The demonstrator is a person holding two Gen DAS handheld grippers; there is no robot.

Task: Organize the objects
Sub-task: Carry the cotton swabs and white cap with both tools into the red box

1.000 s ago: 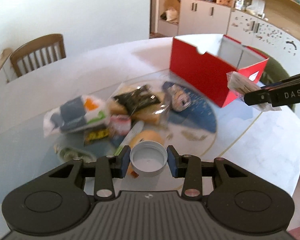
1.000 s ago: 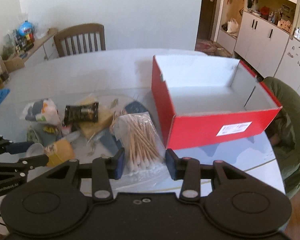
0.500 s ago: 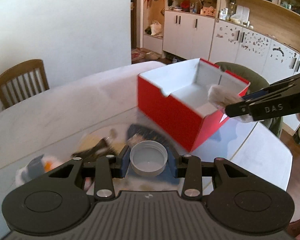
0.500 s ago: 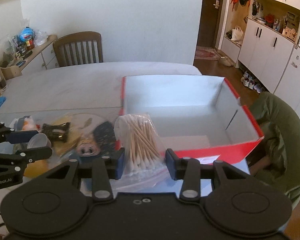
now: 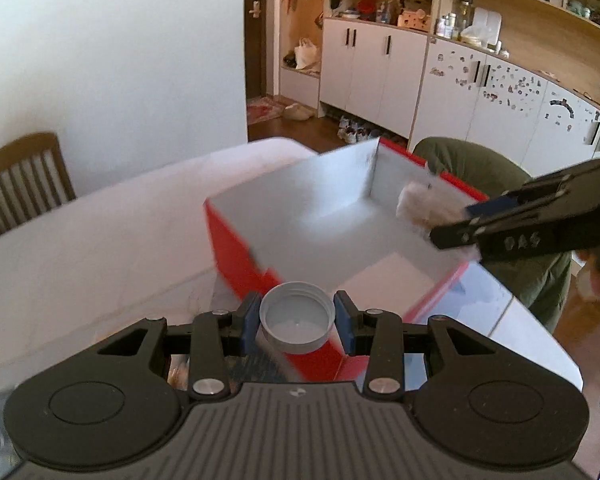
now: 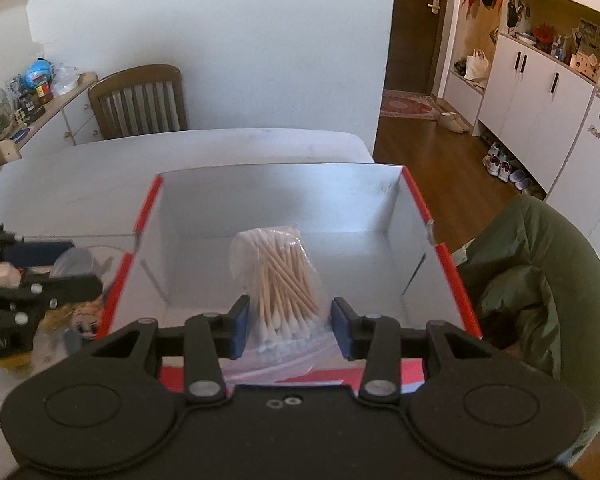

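Observation:
My left gripper (image 5: 297, 320) is shut on a white plastic lid (image 5: 297, 323) and holds it just above the near corner of the red box (image 5: 236, 252). My right gripper (image 6: 290, 326) is shut on a clear bag of cotton swabs (image 6: 282, 280) and holds it over the near rim of the same box (image 6: 146, 208), whose white inside is bare. The right gripper and the bag (image 5: 414, 208) also show in the left wrist view, over the box's right wall. The left gripper (image 6: 56, 276) shows at the left of the right wrist view.
The box stands on a white round table (image 6: 80, 176). Loose snack packets and a small doll face (image 6: 85, 316) lie on the table left of the box. A wooden chair (image 6: 138, 100) stands behind the table. A green padded chair (image 6: 540, 280) is right of the box.
Both grippers have moved from the pile of items toward the red box, each carrying its object. The bag now hangs over the box's inside and the lid is at the box's corner.

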